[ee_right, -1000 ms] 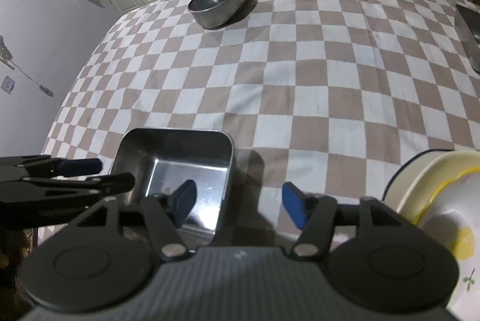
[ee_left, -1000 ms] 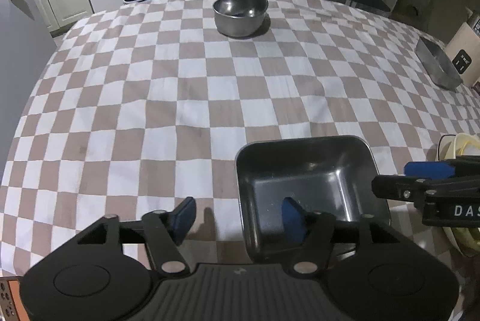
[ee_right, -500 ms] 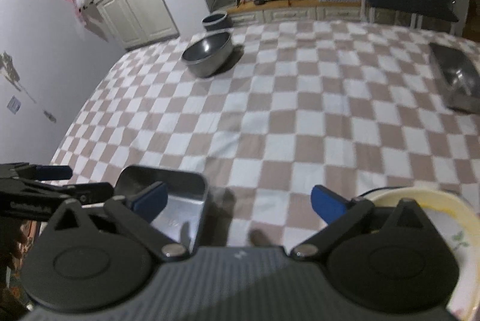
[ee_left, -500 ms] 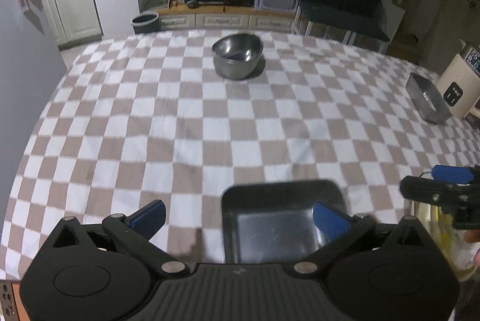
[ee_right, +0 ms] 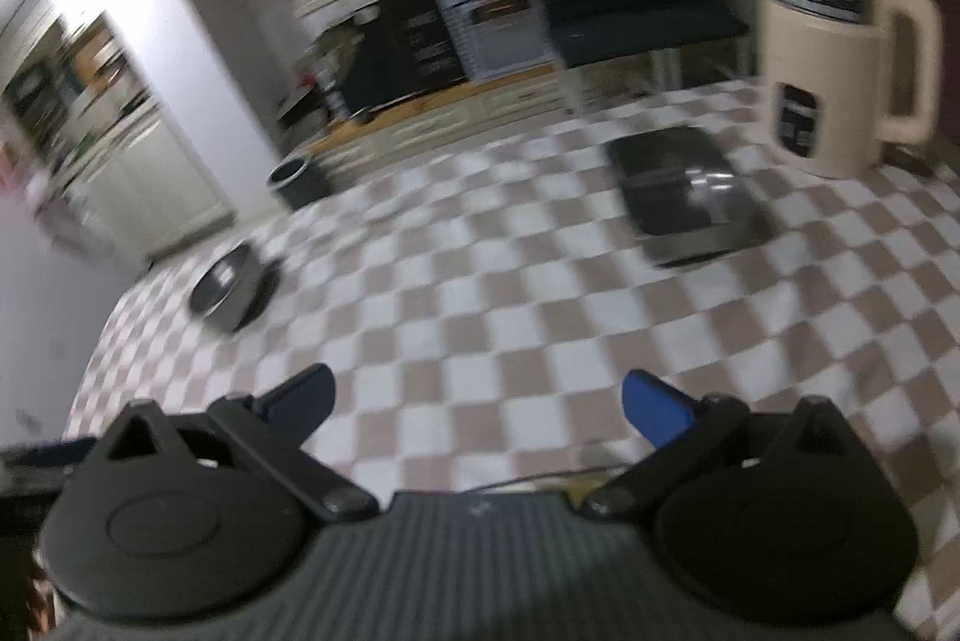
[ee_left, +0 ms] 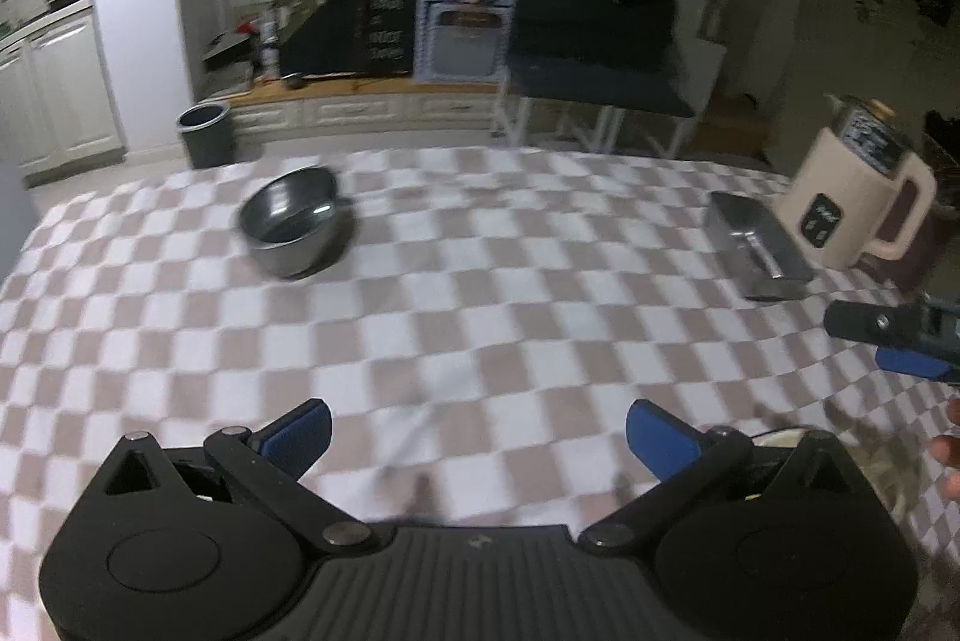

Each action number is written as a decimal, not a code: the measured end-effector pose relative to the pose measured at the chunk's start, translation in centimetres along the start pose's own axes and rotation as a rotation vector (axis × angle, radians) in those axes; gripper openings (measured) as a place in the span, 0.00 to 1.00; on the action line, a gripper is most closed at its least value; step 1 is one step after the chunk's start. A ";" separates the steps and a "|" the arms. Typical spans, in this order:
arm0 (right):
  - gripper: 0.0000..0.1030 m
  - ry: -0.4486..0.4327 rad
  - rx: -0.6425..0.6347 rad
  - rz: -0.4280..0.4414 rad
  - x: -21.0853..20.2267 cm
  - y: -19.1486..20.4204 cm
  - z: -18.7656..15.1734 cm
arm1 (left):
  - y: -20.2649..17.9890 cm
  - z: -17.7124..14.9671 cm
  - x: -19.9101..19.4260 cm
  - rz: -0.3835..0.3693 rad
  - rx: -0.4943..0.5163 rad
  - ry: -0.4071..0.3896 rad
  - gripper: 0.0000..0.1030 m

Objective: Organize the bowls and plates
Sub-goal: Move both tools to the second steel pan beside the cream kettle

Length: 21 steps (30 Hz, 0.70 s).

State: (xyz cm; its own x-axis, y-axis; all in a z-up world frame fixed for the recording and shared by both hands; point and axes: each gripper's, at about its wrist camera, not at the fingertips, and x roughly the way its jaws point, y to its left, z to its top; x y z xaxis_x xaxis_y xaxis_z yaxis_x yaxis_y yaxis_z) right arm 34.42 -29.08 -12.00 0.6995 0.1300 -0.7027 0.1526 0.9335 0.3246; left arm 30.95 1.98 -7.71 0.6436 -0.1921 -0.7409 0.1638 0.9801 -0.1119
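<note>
On the checked tablecloth point(ee_left: 480, 281) the round metal bowl point(ee_left: 291, 230) sits far left, the rectangular metal tray point(ee_left: 759, 245) far right and well apart from it, the jug-shaped appliance point(ee_left: 858, 197) just beside the tray's right, and a bin point(ee_left: 204, 140) stands on the floor behind the table.

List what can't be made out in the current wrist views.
- Left wrist: chalkboard sign lettering, blurred.
- Left wrist: right gripper, cut off by the right edge.
- Right wrist: round metal bowl contents, smeared by motion blur.
- Both views: nearest table edge, hidden behind the gripper bodies.
</note>
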 end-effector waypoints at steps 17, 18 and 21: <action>0.99 -0.110 0.428 -0.241 6.9 -10.5 3.6 | -8.1 2.5 7.7 -0.127 0.010 -0.087 1.00; 0.99 -0.107 0.449 -0.254 7.5 -10.7 3.6 | -8.3 2.7 8.1 -0.130 0.011 -0.090 1.00; 0.99 -0.114 0.517 -0.274 8.9 -11.1 3.7 | -8.6 3.1 9.3 -0.131 0.014 -0.097 1.00</action>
State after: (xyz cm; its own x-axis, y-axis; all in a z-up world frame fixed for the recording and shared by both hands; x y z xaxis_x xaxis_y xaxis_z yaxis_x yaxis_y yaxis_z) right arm 41.56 -39.54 -19.48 0.6531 -0.1561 -0.7410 0.6380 0.6407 0.4273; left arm 37.86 -8.40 -11.61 0.6853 -0.3225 -0.6530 0.2607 0.9458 -0.1936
